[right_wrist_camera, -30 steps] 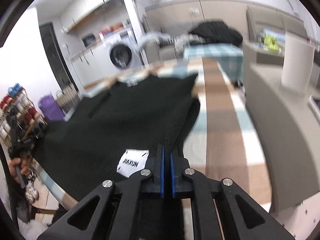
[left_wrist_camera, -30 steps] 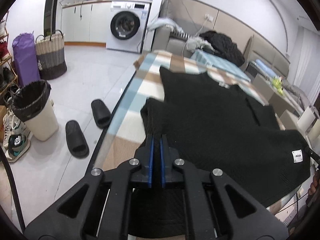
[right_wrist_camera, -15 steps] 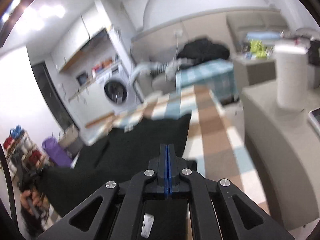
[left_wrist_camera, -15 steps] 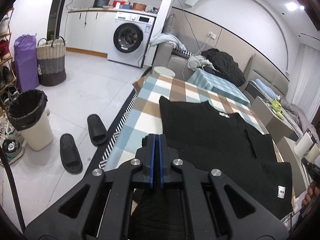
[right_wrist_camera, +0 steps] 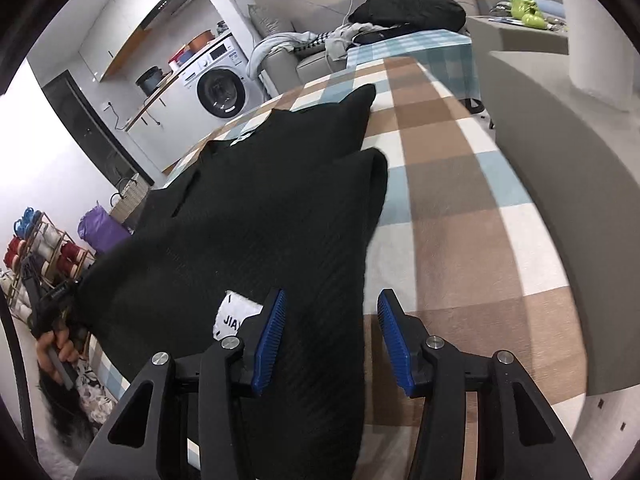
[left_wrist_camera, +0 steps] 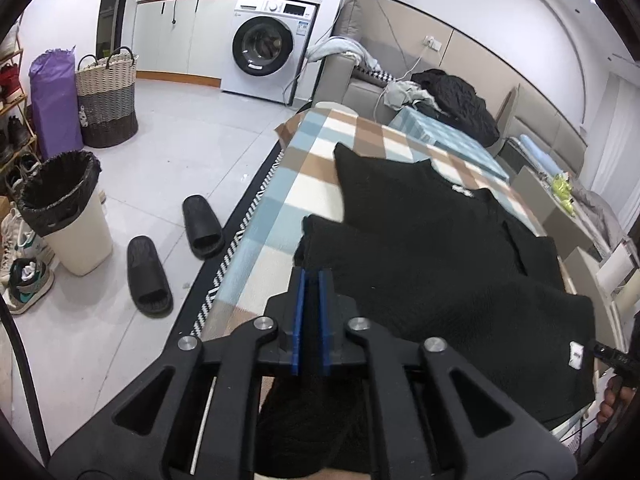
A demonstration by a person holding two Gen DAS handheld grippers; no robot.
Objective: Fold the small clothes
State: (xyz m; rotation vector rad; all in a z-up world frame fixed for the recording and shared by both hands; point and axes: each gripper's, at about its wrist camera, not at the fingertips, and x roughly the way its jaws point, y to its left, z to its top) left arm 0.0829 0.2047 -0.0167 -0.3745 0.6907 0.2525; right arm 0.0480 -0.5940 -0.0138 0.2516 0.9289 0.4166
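Note:
A black knit garment [left_wrist_camera: 432, 252] lies spread on the checked table cover [left_wrist_camera: 280, 216], with a white label [left_wrist_camera: 576, 354] near its right hem. My left gripper [left_wrist_camera: 311, 280] is shut on the garment's near left edge, black fabric hanging below the pads. In the right wrist view the same garment [right_wrist_camera: 260, 216] lies flat with its label [right_wrist_camera: 232, 314] beside the left finger. My right gripper [right_wrist_camera: 332, 300] is open, its blue pads [right_wrist_camera: 276, 320] straddling the garment's right hem edge over the checked cover [right_wrist_camera: 460, 200].
Left of the table are two black slippers [left_wrist_camera: 176, 256], a lined bin [left_wrist_camera: 64, 208], a woven basket [left_wrist_camera: 106, 100] and a washing machine [left_wrist_camera: 266, 56]. A grey sofa [right_wrist_camera: 560, 152] runs along the table's right side. Dark clothes [left_wrist_camera: 456, 100] pile at the far end.
My right gripper has opened and let go of the hem, which now lies on the table. My left gripper stays shut on the garment and has come down closer to the table.

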